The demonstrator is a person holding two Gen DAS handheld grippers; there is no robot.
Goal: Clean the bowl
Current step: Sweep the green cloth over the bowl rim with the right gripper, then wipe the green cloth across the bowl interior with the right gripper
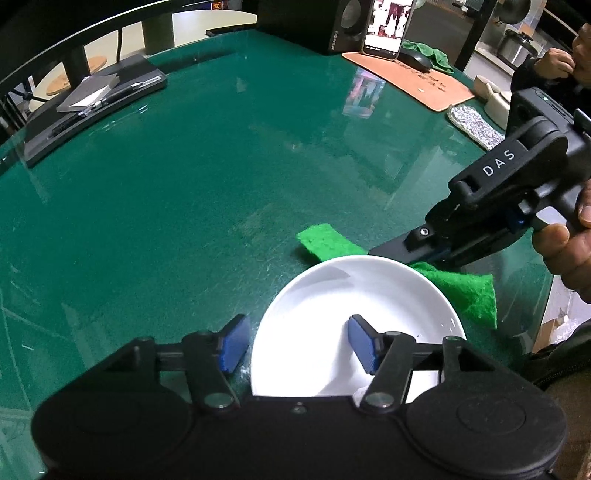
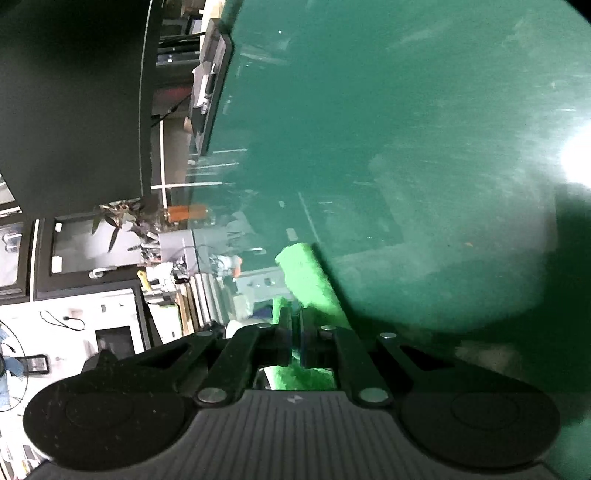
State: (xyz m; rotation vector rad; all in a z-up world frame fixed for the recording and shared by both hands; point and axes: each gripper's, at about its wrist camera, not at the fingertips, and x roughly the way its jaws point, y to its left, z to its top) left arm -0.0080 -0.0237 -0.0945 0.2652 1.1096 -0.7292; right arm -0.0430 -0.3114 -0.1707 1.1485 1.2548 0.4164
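A white bowl (image 1: 332,314) sits on the green glass table (image 1: 184,166), close in front of my left gripper (image 1: 297,341). The left gripper is open: one blue pad is outside the bowl's left rim, the other is over its inside. A bright green scouring cloth (image 1: 325,240) lies behind and to the right of the bowl. My right gripper (image 1: 391,253) lies low on the cloth, shut on it. In the right wrist view the right gripper (image 2: 294,332) pinches the green cloth (image 2: 306,280), which sticks out ahead of the fingers.
A black flat device (image 1: 92,99) lies at the far left. A phone (image 1: 386,29), speaker (image 1: 314,22), mouse (image 1: 415,59), tan mat (image 1: 417,81) and green rag (image 1: 432,51) stand at the back. A silver sponge (image 1: 472,125) lies at the right edge. A person (image 1: 569,62) sits beyond.
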